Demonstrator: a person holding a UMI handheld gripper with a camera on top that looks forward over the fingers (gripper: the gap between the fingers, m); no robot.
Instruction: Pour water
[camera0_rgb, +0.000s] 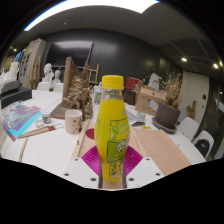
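Standing upright at the lower centre of the frame, between the two fingers of the gripper (112, 168): a bottle (112, 135) of yellow-green drink, yellow cap (113, 83) on top. Long axis vertical, cap toward the upper part of the frame, base down between the magenta pads (93, 159). Gripper clenched on the bottle, one pad pressed against each side of its lower body. Label wrapped around the bottle, green and yellow with a red patch low down; writing on it too small to read, brand not to be told.

Behind the bottle, a white bench (45, 145) spread across the middle of the frame. At centre left of the frame, a white mug (73, 122) stood on it, well apart from the bottle. Further left, a flat packet (20, 120) with pink and blue print, words unreadable. To the right of the bottle, a pale wooden board (160, 150) lay flat on the bench. At the right edge of the frame, a chair (190, 128) beside the bench. Cluttered shelves and wooden models at upper left, against a dark wall.
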